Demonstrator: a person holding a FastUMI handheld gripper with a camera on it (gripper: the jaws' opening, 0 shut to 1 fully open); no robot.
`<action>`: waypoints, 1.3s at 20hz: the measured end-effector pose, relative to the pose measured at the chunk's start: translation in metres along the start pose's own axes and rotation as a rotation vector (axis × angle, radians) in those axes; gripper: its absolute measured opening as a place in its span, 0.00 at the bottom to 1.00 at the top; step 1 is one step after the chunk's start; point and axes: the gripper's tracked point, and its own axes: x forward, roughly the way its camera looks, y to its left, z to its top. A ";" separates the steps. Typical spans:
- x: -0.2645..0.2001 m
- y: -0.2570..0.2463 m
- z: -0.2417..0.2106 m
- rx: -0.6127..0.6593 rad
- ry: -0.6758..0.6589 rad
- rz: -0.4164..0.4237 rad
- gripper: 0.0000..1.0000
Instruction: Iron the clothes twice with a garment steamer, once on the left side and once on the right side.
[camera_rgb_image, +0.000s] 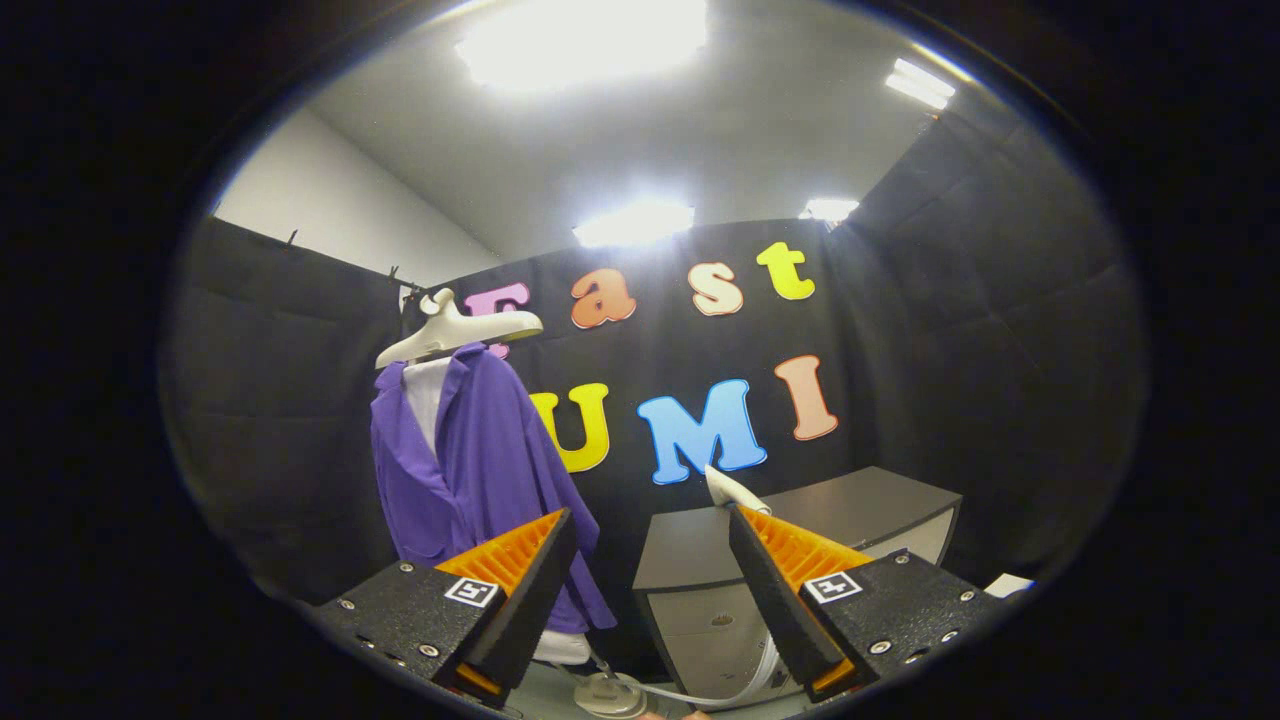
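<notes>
A purple garment (490, 470) hangs on a white hanger (455, 330) against the black booth wall, beyond my left finger. The white head of the garment steamer (728, 490) pokes up just behind my right fingertip, above the grey cabinet top. Its pale hose (700, 692) curves low between the fingers towards a round white base (610, 695) on the floor. My gripper (650, 512) is open, with nothing between its fingers. The lower hem of the garment is hidden by the left finger.
A low grey cabinet (860, 510) with drawers stands beyond the right finger, against the wall. A white foot (562, 648) of the garment stand shows under the garment. Black padded walls close the booth on the left, back and right.
</notes>
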 end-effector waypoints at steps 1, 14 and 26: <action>0.014 -0.011 0.005 0.001 0.006 -0.013 0.94; 0.205 -0.144 -0.019 0.201 0.166 -0.058 0.95; 0.341 -0.166 -0.093 0.295 0.402 0.057 0.95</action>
